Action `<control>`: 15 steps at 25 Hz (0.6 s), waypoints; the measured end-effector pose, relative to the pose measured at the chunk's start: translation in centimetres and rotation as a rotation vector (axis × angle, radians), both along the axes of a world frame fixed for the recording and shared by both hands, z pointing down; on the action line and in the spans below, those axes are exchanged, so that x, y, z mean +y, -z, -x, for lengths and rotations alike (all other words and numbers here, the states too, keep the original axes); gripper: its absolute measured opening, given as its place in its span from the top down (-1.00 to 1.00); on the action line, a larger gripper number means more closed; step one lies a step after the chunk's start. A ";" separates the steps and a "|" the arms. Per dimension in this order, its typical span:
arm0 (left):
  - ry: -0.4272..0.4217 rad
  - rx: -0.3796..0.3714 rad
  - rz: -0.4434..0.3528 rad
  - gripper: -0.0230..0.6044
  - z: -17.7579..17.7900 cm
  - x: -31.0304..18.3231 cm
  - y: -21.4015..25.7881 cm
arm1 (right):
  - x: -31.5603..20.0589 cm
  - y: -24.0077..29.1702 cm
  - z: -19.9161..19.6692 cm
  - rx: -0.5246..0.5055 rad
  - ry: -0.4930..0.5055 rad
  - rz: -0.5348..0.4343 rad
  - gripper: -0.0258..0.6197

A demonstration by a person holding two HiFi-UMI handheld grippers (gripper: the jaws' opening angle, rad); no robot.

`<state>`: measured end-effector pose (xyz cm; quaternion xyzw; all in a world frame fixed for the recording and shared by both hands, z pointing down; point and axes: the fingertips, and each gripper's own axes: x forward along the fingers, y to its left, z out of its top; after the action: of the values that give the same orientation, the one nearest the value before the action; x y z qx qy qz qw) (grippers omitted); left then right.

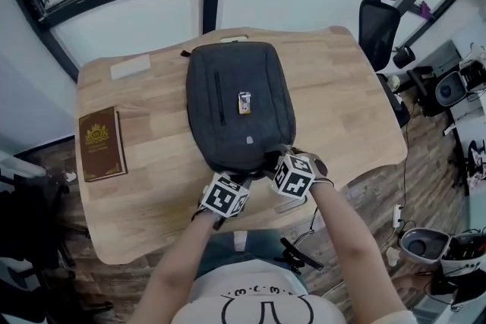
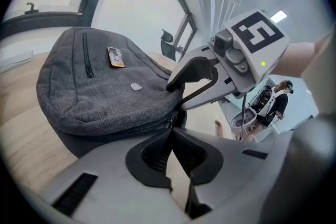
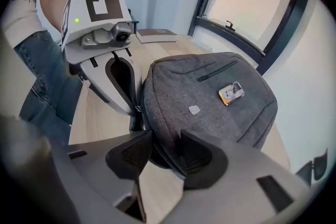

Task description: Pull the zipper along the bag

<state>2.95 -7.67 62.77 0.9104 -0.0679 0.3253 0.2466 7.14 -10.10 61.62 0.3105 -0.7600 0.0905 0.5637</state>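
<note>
Jaws on the left gripper [image 2: 170, 134] are pressed together with no gap between the pads, pinched on the zipper pull [image 2: 169, 122] that sits right at their tips on the side seam of the grey bag [image 2: 105, 86]. Beyond those tips the bag rises as a rounded mound, and the right gripper [image 2: 176, 86] comes in from that tool's right, one dark finger laid on top of the fabric and the other under the edge. In its own view the right gripper [image 3: 165, 147] has its jaws drawn in on the near edge of the bag [image 3: 210, 97], a fold of fabric filling the narrow space between the pads (so it is clamped, not empty). To its left, close by, the left gripper [image 3: 136, 110] points down at the same seam. Ahead of the right gripper, on the bag's top face, lie a small orange badge [image 3: 231, 93] and, farther on, a closed pocket zipper [image 3: 216, 71]. From the head view both tools meet the bag [image 1: 239, 106] at its near end, the left gripper [image 1: 241, 180] just beside the right gripper [image 1: 285, 155]. A brown book [image 1: 101, 143] lies on the wooden table [image 1: 152, 186], well off to the left of the left gripper.
</note>
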 end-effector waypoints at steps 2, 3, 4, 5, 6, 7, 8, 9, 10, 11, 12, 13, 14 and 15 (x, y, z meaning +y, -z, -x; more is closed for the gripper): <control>0.018 -0.014 -0.010 0.87 0.4 -0.2 0.0 | -0.1 -0.2 0.0 -0.001 -0.012 -0.028 0.29; 0.026 -0.022 -0.018 0.87 0.8 -0.4 0.0 | -0.2 -0.2 0.0 0.000 -0.013 -0.045 0.31; 0.029 -0.028 -0.029 0.87 1.1 -0.5 0.1 | -0.1 -0.2 0.0 0.005 -0.009 -0.060 0.32; 0.028 -0.032 -0.039 0.87 1.5 -0.6 0.3 | -0.1 -0.2 -0.1 0.011 -0.004 -0.070 0.34; 0.021 -0.035 -0.049 0.87 1.8 -0.7 0.5 | 0.0 -0.2 -0.2 0.016 0.001 -0.076 0.35; 0.010 -0.040 -0.061 0.87 2.1 -0.8 0.7 | 0.1 -0.2 -0.3 0.019 0.006 -0.079 0.36; -0.003 -0.046 -0.074 0.87 2.5 -0.9 0.9 | 0.1 -0.2 -0.4 0.021 0.010 -0.080 0.37; -0.017 -0.055 -0.090 0.87 3.0 -1.0 0.9 | 0.1 -0.2 -0.4 0.023 0.014 -0.081 0.37; -0.030 -0.063 -0.106 0.87 3.4 -1.2 0.9 | 0.0 -0.2 -0.4 0.025 0.016 -0.081 0.38; -0.044 -0.071 -0.125 0.87 3.9 -1.5 0.9 | 0.0 -0.3 -0.4 0.026 0.016 -0.081 0.39; -0.058 -0.081 -0.144 0.87 4.3 -1.8 0.8 | 0.0 -0.3 -0.4 0.024 0.013 -0.081 0.39; -0.071 -0.094 -0.163 0.87 4.8 -2.1 0.7 | 0.0 -0.4 -0.4 0.022 0.009 -0.080 0.40; -0.087 -0.109 -0.183 0.87 5.3 -2.3 0.6 | -0.1 -0.4 -0.5 0.019 0.005 -0.078 0.40; -0.104 -0.125 -0.207 0.87 5.7 -2.4 0.7 | -0.1 -0.4 -0.5 0.016 0.002 -0.076 0.40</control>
<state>-2.74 -10.10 62.09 0.9111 -0.0688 0.3852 0.1294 7.62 -10.20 61.99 0.3314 -0.7586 0.0585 0.5579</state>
